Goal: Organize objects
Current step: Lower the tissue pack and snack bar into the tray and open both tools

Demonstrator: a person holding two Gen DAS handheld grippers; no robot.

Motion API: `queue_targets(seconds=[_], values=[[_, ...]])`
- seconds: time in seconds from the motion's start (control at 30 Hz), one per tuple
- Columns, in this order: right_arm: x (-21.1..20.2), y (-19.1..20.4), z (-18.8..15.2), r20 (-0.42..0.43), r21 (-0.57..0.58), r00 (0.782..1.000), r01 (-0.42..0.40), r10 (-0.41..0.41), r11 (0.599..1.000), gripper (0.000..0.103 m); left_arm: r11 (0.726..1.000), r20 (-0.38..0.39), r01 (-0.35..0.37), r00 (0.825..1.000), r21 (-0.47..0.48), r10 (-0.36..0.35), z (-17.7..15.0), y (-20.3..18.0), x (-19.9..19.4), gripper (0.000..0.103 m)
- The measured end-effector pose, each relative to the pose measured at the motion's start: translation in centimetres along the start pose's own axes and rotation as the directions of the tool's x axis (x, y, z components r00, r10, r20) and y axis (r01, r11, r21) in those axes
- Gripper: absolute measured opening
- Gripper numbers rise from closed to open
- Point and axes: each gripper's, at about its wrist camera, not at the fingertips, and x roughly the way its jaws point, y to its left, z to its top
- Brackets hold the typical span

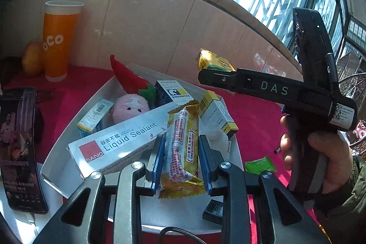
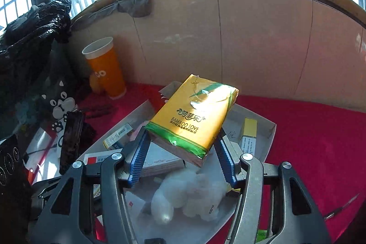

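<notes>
I judge the sorting mostly done — the white tray [image 1: 59,159] on the red bench [image 1: 258,106] already carries the sealant box [image 1: 119,143], small cartons and a plush strawberry [image 1: 128,106]. My right tool [image 2: 183,148] grips the yellow tissue pack [image 2: 194,116] above the tray. My left tool [image 1: 181,164] stands slightly apart around the snack bar [image 1: 183,148] — seemingly let go. A green sachet [image 1: 259,164] remains outside.

The white carton [image 1: 119,141] reads "SANO Liquid Sealant"; behind it the orange cup [image 1: 60,40] shows "oCo", the black tool [image 1: 274,88] "DAS", and the yellow tissue pack [image 2: 194,116] "BAMBOO LOVE".
</notes>
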Motion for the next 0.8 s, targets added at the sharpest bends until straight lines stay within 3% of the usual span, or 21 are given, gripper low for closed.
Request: queue_targets(seconds=[0.03,0.07,0.1,0.13,0.17,0.3,0.47,0.63,0.73,0.8], values=[[0.5,0.1,0.0,-0.005,-0.006,1.0,0.009,-0.009,1.0,0.061,1.0,0.002,-0.014,1.0,-0.006,0.014,0.0,0.2,0.0,0.045],[0.9,0.2,-0.1,-0.009,-0.018,1.0,0.023,-0.023,1.0,0.064,1.0,0.004,-0.029,1.0,-0.011,0.029,0.0,0.3,-0.1,0.069],[1.1,0.3,-0.3,-0.007,-0.025,0.999,0.033,-0.033,0.999,0.073,0.999,0.009,-0.038,0.999,-0.011,0.038,0.0,0.4,-0.2,0.09],[1.0,0.3,-0.5,-0.002,-0.027,0.999,0.041,-0.041,0.999,0.083,0.999,0.021,-0.045,0.999,-0.008,0.046,0.1,0.3,-0.4,0.095],[0.8,0.2,-0.7,0.006,-0.025,0.999,0.044,-0.044,0.999,0.084,0.998,0.034,-0.054,0.998,-0.009,0.055,0.2,0.3,-0.6,0.103],[-0.6,-1.0,-1.5,0.023,0.037,0.999,0.034,-0.035,0.999,0.085,0.995,0.089,-0.092,0.992,-0.029,0.094,0.6,0.2,-1.6,0.103],[-3.5,-1.9,-2.6,0.071,0.093,0.997,0.016,-0.023,0.996,0.085,0.991,0.086,-0.13,0.988,-0.018,0.131,0.8,-0.5,-1.8,0.103],[-6.7,-2.2,-3.4,0.121,0.104,0.992,0.032,-0.045,0.994,0.085,0.993,0.083,-0.12,0.99,0.014,0.118,0.7,-1.8,-2.0,0.103],[-9.3,-2.2,-3.7,0.2,0.105,0.975,0.071,-0.091,0.992,0.085,0.992,0.088,-0.119,0.989,0.037,0.116,0.7,-2.7,-2.3,0.103],[-11.3,-2.7,-4.3,0.279,0.134,0.952,0.094,-0.129,0.987,0.085,0.992,0.092,-0.119,0.989,0.048,0.114,0.7,-3.2,-2.4,0.103]])
